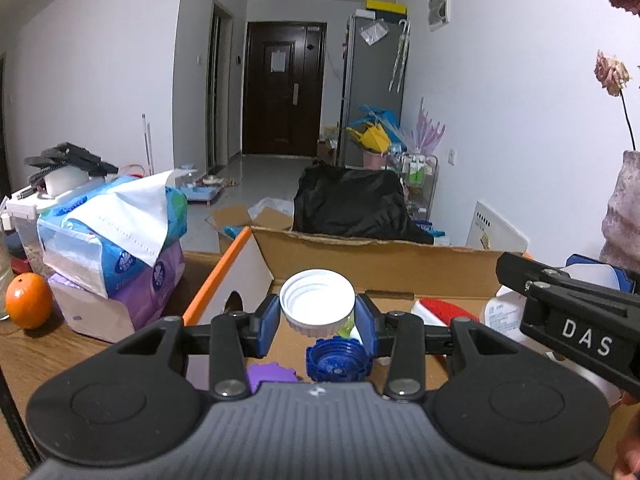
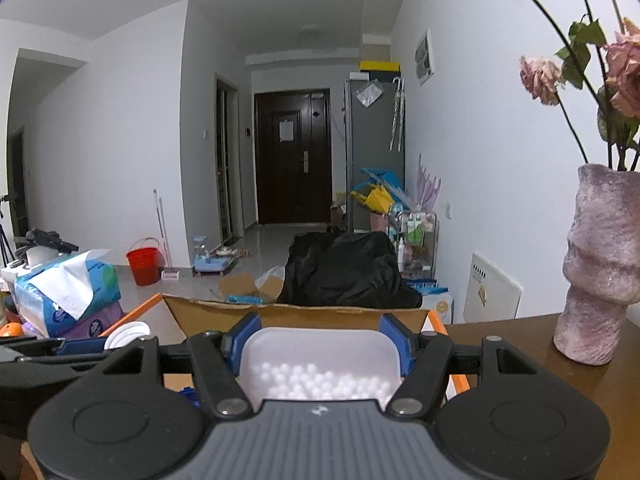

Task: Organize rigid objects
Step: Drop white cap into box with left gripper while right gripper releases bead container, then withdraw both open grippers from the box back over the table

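White ribbed plastic screw lid (image 1: 318, 302), open side toward the camera, pinched at its two edges between the blue-padded jaws of the left gripper (image 1: 318, 312), held above the floor of the open brown cardboard box (image 1: 372, 258). Below it, on the box floor: a blue ribbed plastic cap (image 1: 337, 360), open side up, and a purple scalloped plastic piece (image 1: 269, 374) just to its left, both close to the near edge and partly hidden by the gripper body. A red and white object (image 1: 444, 312) and a white labelled bottle (image 1: 502, 310) further right in the box, near the far wall; possibly touching one another, hard to tell.

White rectangular plastic tray of small white foam balls (image 2: 320, 364), gripped across its width by the right gripper (image 2: 320, 344), jaws spread wide to span it and closed against its side walls. Tray held over the box, its far rim just short of the box's far cardboard wall.

Right gripper's black arm crossing in from the right of the left view, near the lid but apart from it.

Orange-edged white box flap (image 1: 230, 280) standing up on the left, narrowing room on that side. Stacked tissue packs (image 1: 116, 248) and an orange (image 1: 28, 300) on the wooden table (image 1: 80, 360) beyond the flap. Pink textured vase of dried roses (image 2: 600, 268) on the table well right of the box.
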{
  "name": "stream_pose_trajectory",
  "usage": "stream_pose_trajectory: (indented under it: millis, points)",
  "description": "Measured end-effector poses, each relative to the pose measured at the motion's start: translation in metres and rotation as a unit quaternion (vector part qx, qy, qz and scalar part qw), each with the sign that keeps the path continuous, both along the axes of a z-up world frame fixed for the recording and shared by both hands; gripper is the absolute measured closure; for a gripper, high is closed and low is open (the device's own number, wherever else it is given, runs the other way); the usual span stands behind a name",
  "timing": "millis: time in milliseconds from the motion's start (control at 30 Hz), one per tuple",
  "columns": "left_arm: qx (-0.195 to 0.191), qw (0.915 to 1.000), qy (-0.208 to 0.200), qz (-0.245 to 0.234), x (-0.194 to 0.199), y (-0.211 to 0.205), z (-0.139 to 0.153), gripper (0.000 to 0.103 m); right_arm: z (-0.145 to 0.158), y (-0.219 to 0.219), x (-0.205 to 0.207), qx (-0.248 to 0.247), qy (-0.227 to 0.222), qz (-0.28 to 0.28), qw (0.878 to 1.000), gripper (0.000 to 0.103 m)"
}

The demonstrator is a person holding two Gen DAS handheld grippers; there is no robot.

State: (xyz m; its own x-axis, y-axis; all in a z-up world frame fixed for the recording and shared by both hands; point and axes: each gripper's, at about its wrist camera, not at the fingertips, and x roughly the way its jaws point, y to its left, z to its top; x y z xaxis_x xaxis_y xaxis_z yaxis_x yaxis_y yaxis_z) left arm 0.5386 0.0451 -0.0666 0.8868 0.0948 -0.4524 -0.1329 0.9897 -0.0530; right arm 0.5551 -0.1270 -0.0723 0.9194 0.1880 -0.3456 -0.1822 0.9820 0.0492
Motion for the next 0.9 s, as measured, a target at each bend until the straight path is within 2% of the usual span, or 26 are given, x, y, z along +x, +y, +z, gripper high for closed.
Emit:
stream_pose_trajectory:
  millis: [33,67,100,267,567,900]
  points:
    - [-0.004,1.0000,0.007,-0.004,0.001,0.001,0.000,0.054,0.000,-0.001,0.002,0.001,0.011,-0.001,1.000,0.037]
    - [-0.009,0.9999,0.013,-0.005,0.002,0.002,-0.001,0.041,0.001,-0.003,0.005,0.004,0.023,-0.004,1.000,0.030]
    - [-0.011,0.9997,0.020,-0.001,0.003,0.003,-0.001,0.023,0.001,-0.005,0.007,0.008,0.034,-0.006,0.999,0.018]
    - [0.003,0.9991,0.023,0.035,0.003,0.009,0.000,0.000,0.000,-0.009,0.008,0.013,0.048,-0.021,0.999,0.009]
    - [0.009,0.9988,0.018,0.045,0.001,0.011,0.004,0.000,0.004,-0.010,0.002,0.013,0.044,-0.018,0.999,0.001]
    - [0.009,0.9989,-0.008,0.046,-0.018,0.015,0.016,0.000,0.010,-0.015,-0.012,0.012,0.044,-0.023,0.999,0.000]
